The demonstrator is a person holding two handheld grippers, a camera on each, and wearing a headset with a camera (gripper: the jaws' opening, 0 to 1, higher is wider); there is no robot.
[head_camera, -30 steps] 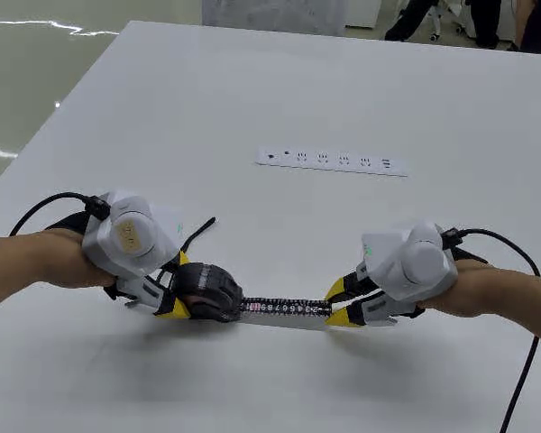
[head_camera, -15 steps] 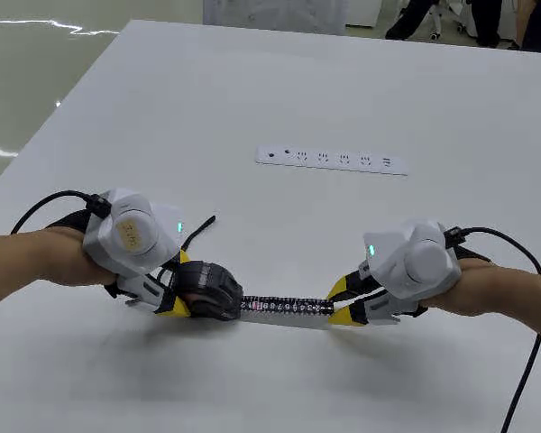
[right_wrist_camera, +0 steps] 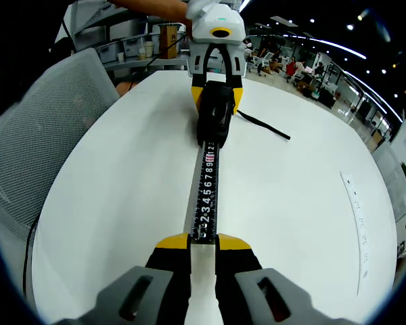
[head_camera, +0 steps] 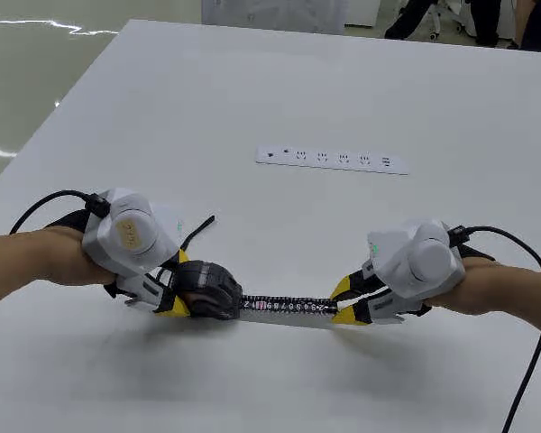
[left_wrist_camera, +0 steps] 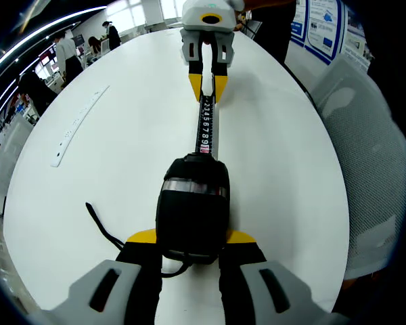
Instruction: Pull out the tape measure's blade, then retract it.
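Note:
A black tape measure case (head_camera: 207,290) rests on the white table (head_camera: 279,99), held between the yellow-tipped fingers of my left gripper (head_camera: 174,290), which is shut on it (left_wrist_camera: 193,203). Its black numbered blade (head_camera: 288,306) runs out to the right along the tabletop. My right gripper (head_camera: 343,301) is shut on the blade's end (right_wrist_camera: 201,235). In the left gripper view the blade (left_wrist_camera: 206,122) stretches away to the right gripper (left_wrist_camera: 207,80). In the right gripper view the blade (right_wrist_camera: 207,183) leads to the case (right_wrist_camera: 214,112) in the left gripper (right_wrist_camera: 215,91).
A white power strip (head_camera: 330,160) lies flat further back on the table. The case's black wrist strap (head_camera: 197,233) trails beside the left gripper. A mesh chair (right_wrist_camera: 40,122) stands at the table's near edge. People are in the background off the table.
My right gripper has drawn slightly further right, pulling a little more blade out of the case. The left gripper and case have stayed put.

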